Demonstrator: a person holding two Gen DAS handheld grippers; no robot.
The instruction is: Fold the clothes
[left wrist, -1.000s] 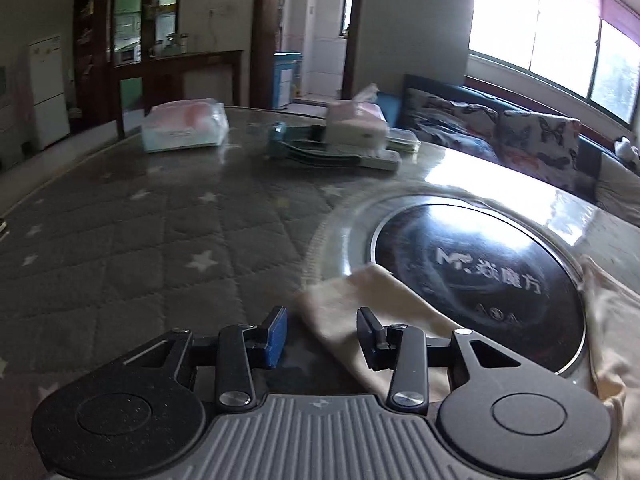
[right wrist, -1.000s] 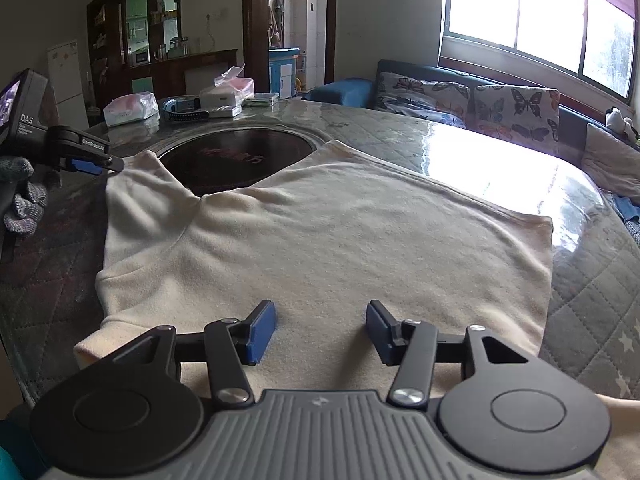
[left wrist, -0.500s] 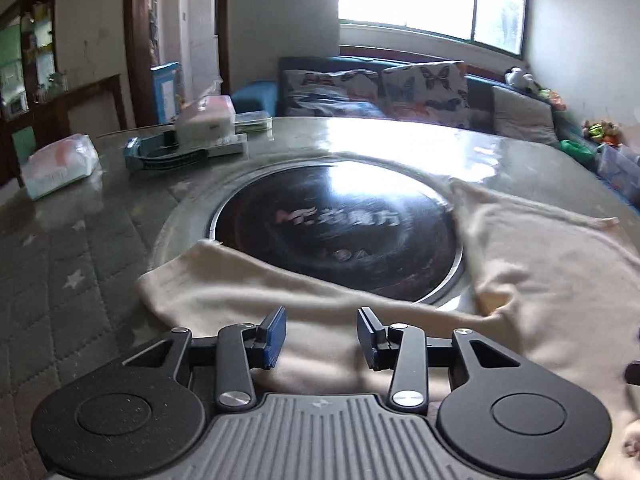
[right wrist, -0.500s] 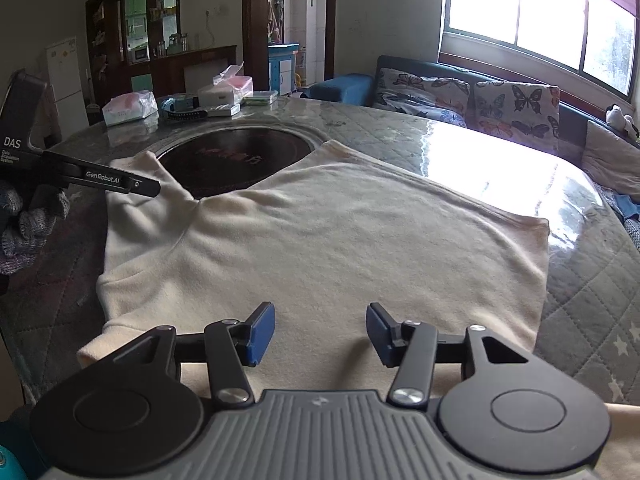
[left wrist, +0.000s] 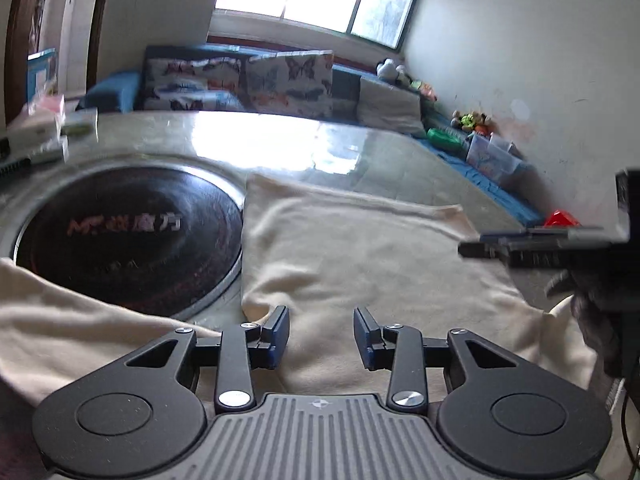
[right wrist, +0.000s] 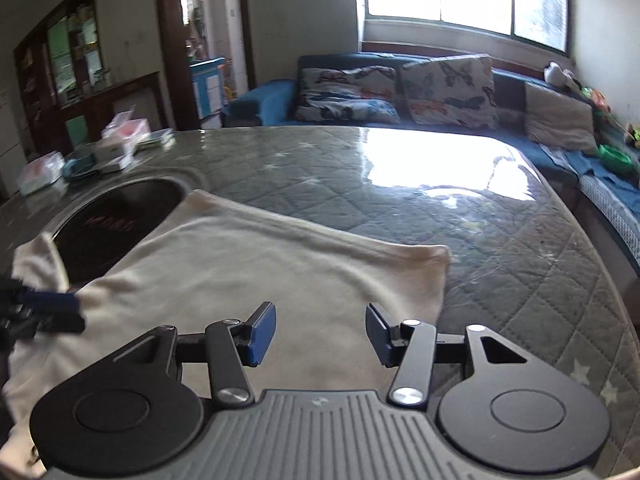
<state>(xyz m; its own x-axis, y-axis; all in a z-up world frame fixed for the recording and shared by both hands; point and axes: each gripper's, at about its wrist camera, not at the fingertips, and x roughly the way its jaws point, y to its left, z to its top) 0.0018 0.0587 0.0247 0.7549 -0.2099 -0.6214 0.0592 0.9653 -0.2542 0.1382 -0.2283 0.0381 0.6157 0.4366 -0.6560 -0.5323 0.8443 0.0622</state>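
Observation:
A cream shirt (left wrist: 360, 264) lies spread flat on the glass-topped table, one sleeve (left wrist: 60, 312) stretching left past the black round cooktop (left wrist: 128, 232). My left gripper (left wrist: 321, 338) is open and empty, low over the shirt near the sleeve joint. My right gripper (right wrist: 321, 336) is open and empty over the shirt (right wrist: 260, 272), near its right hem corner (right wrist: 436, 256). The right gripper also shows at the right edge of the left wrist view (left wrist: 472, 250), and the left gripper at the left edge of the right wrist view (right wrist: 72, 314).
The quilted table cover under glass (right wrist: 420, 188) extends beyond the shirt. Tissue packs and boxes (right wrist: 116, 144) sit at the far left of the table. A blue sofa with butterfly cushions (right wrist: 400, 92) stands behind, toys (left wrist: 472, 120) along the wall.
My left gripper has swung right, from the sleeve end to the shirt body. My right gripper has turned right toward the hem corner. Both stayed open.

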